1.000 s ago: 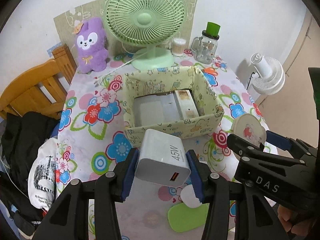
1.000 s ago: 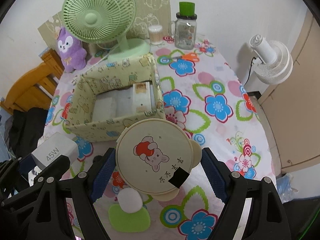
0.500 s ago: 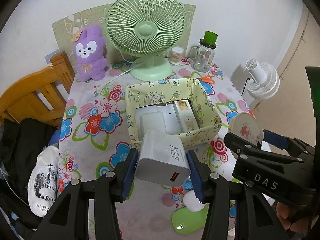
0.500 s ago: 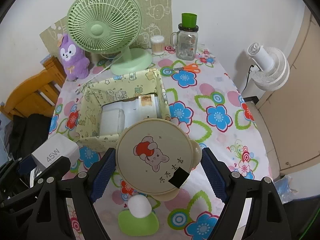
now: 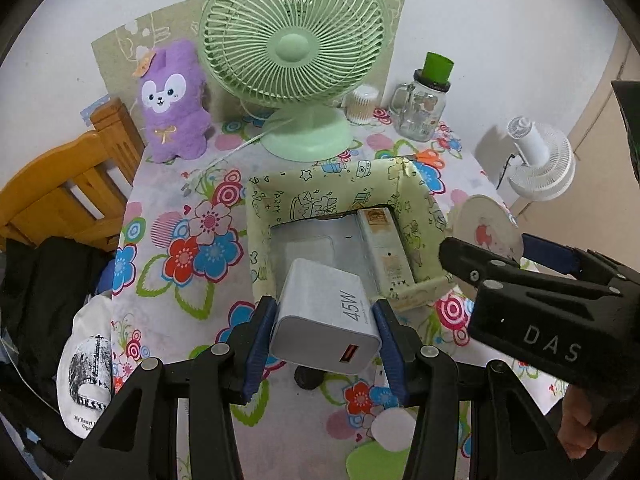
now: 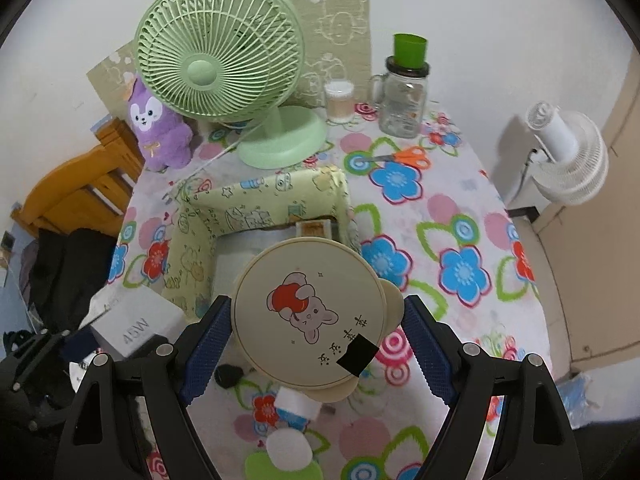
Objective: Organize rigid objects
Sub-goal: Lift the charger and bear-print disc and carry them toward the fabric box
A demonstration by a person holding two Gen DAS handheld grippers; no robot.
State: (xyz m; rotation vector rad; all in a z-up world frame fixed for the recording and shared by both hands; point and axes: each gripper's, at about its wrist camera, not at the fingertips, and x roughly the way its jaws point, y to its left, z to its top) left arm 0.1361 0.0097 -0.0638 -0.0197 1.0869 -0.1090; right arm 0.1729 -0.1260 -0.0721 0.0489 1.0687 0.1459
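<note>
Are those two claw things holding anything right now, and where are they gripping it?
Yes. The left gripper clamps a white 45W charger by its two side faces. The right gripper holds a round cartoon-printed mirror by its opposite rim edges.

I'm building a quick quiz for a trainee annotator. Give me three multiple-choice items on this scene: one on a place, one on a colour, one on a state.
1. Where do the orange-handled scissors lie?
A. in the fabric box
B. on the tablecloth, in front of the glass jar
C. on the wooden chair

2. What colour is the desk fan beside the plush toy?
A. white
B. purple
C. pale green

3. What do the left tongs hold?
A. nothing
B. the white charger
C. the round mirror

Answers:
1 B: the scissors rest on the cloth, in front of the glass jar.
2 C: the desk fan is pale green, next to the plush toy.
3 B: the left tongs are clamped on the white charger.
</note>
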